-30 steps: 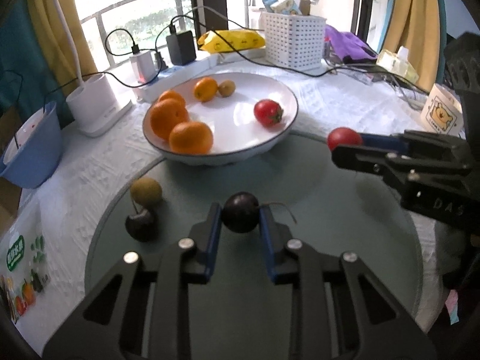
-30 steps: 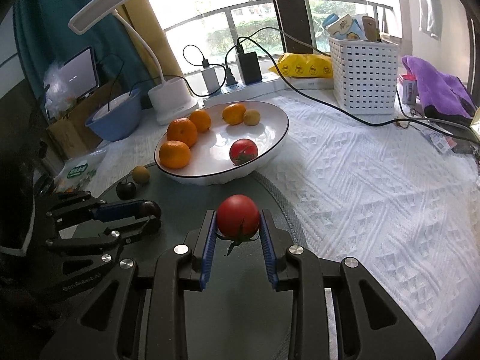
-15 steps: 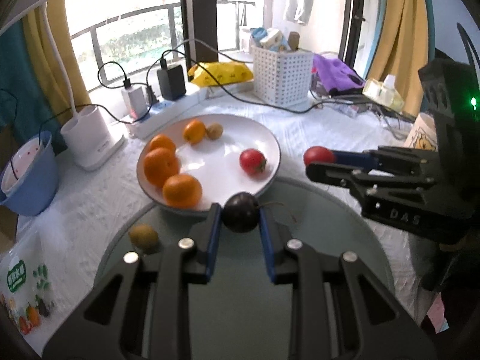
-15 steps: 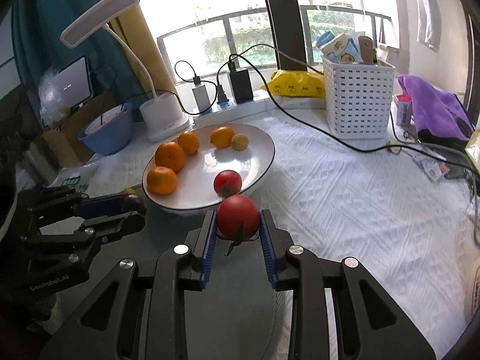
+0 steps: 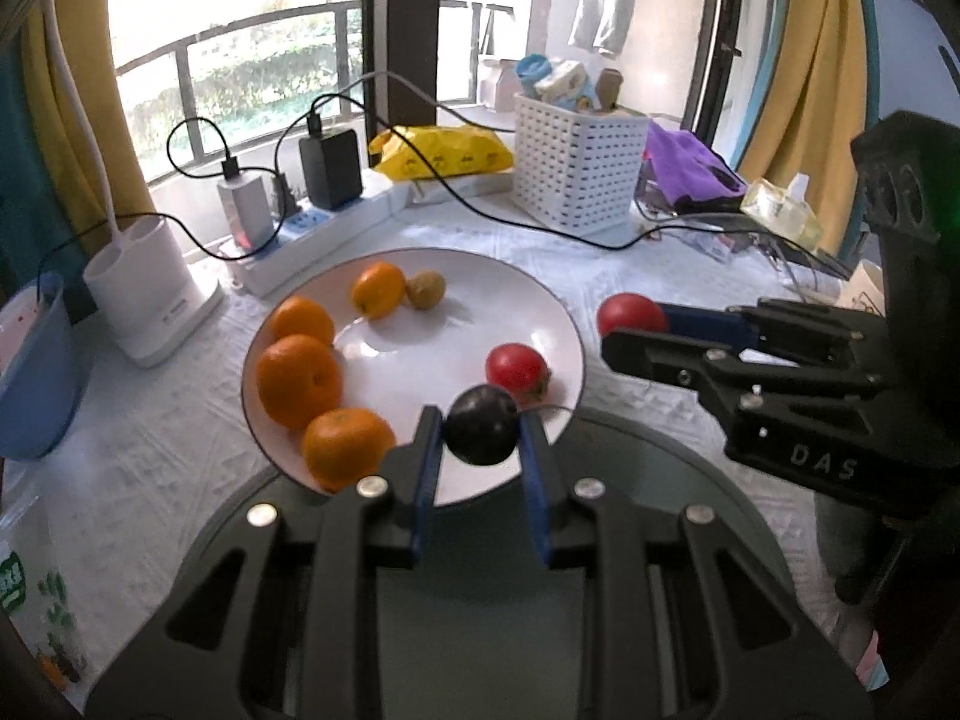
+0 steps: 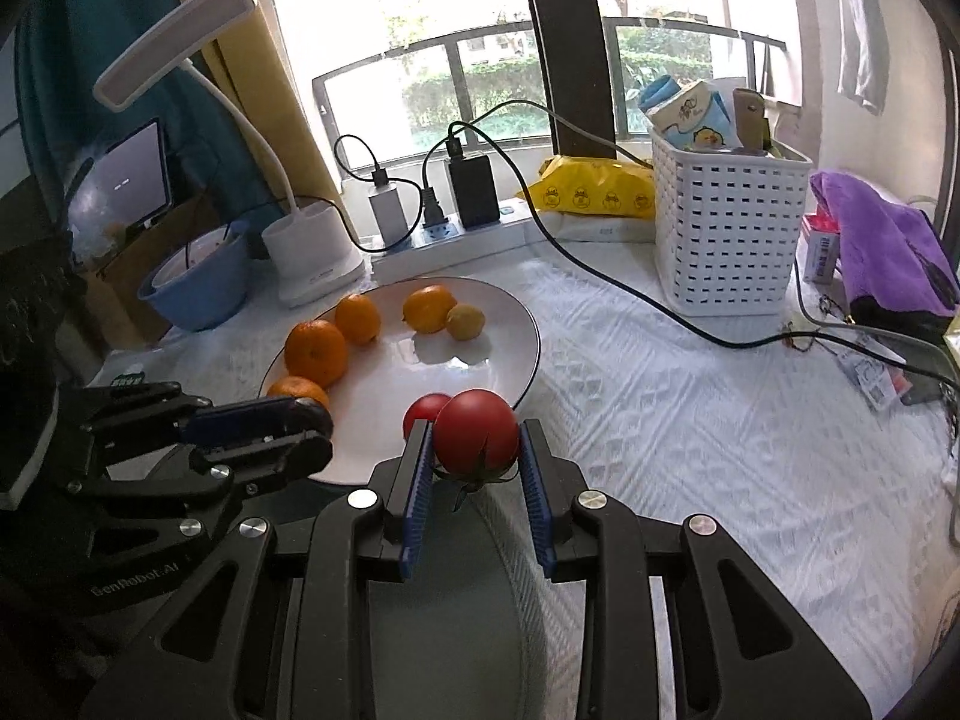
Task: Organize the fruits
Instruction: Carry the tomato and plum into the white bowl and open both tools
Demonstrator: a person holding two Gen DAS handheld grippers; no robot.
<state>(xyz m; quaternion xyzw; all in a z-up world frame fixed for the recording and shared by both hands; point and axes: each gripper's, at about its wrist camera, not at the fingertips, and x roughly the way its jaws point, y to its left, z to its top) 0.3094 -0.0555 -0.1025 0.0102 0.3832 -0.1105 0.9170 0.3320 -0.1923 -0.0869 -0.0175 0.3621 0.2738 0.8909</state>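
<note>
My left gripper [image 5: 481, 433] is shut on a dark plum [image 5: 482, 433] and holds it above the near rim of the white plate [image 5: 516, 276]. The plate holds several oranges [image 5: 298, 379], a small yellow-brown fruit [image 5: 426, 290] and a red tomato [image 5: 516, 366]. My right gripper [image 6: 476, 449] is shut on a second red tomato [image 6: 476, 431], held just right of the plate's near edge [image 6: 528, 324]. The right gripper shows in the left wrist view [image 5: 636, 324], the left gripper in the right wrist view [image 6: 312, 429].
A white basket [image 6: 726, 228], a power strip with chargers and cables [image 6: 444, 234], a yellow packet [image 6: 594, 195], a white lamp base [image 6: 312, 252] and a blue bowl [image 6: 198, 282] stand behind the plate. A purple cloth [image 6: 882, 234] lies at the right. A dark round mat [image 5: 630, 462] lies below my grippers.
Both grippers have risen and moved forward towards the plate with their fruit. The left one now holds the plum over the plate's near rim; the fruits left on the mat are out of view.
</note>
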